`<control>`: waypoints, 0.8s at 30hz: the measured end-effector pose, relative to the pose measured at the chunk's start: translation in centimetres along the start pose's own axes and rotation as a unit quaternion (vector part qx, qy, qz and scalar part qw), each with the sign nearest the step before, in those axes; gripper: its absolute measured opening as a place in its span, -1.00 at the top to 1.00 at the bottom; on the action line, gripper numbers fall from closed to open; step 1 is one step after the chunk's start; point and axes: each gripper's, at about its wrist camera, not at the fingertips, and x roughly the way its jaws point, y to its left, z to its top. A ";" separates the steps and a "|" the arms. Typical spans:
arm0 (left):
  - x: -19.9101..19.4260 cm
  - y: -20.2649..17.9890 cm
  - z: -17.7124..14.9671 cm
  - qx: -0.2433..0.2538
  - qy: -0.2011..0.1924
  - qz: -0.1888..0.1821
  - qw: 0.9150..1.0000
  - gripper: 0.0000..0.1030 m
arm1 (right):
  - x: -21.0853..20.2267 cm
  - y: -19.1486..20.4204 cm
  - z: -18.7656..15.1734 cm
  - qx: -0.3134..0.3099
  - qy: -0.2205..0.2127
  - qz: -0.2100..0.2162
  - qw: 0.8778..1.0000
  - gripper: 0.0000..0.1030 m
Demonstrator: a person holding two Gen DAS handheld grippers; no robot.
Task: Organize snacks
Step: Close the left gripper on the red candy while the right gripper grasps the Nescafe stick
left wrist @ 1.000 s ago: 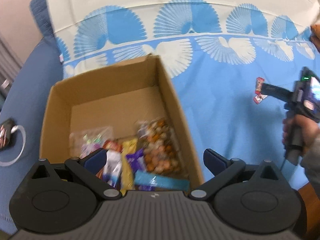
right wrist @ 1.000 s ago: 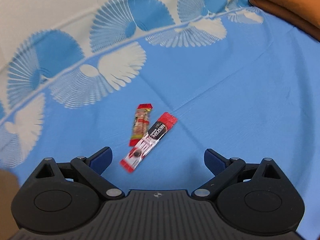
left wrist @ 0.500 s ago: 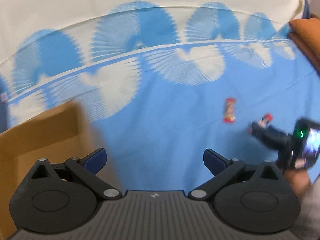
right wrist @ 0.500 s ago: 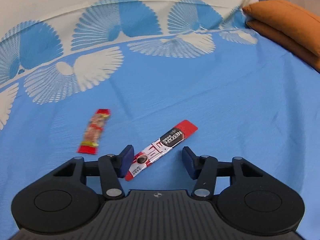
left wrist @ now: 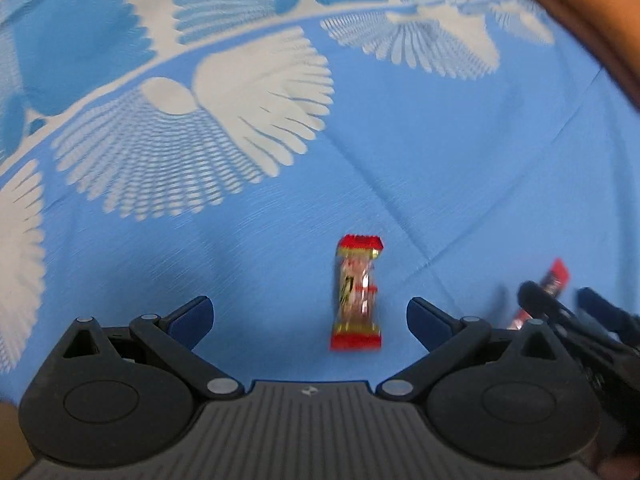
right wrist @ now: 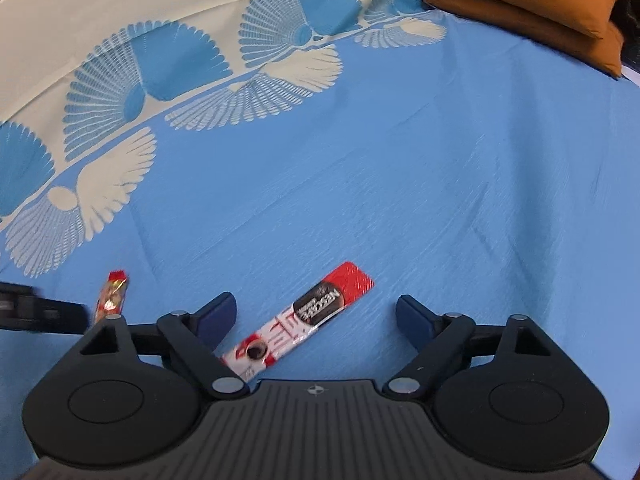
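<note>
Blue bedsheet with white fan pattern; orange pillows stacked at far right.

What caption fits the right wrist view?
Open right gripper straddles a Nescafé coffee stick on the blue bedspread; a small red snack lies left.

left tool jaws wide apart, low; right tool jaws apart, low.

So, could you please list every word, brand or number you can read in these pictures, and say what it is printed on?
"NESCAFE": on the black oval of the red and white coffee stick, seen upside down between the open fingers of the right gripper.
Smaller print on the stick: too small to read.
Red snack wrapper, in front of the open left gripper: its print is too blurred to read.
</note>
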 end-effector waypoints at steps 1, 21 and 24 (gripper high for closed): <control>0.7 -0.2 0.3 -0.001 0.003 0.005 1.000 -1.00 | 0.1 0.2 -0.1 -0.006 -0.003 -0.004 1.000 -0.80; 2.4 -0.7 0.1 0.012 -0.020 0.026 0.999 -0.85 | 0.5 2.0 -1.4 -0.090 -0.032 -0.031 0.995 -0.31; 1.0 -1.5 0.0 0.025 -0.045 0.039 0.998 0.56 | 0.0 2.4 -1.3 -0.115 -0.036 -0.024 0.992 0.52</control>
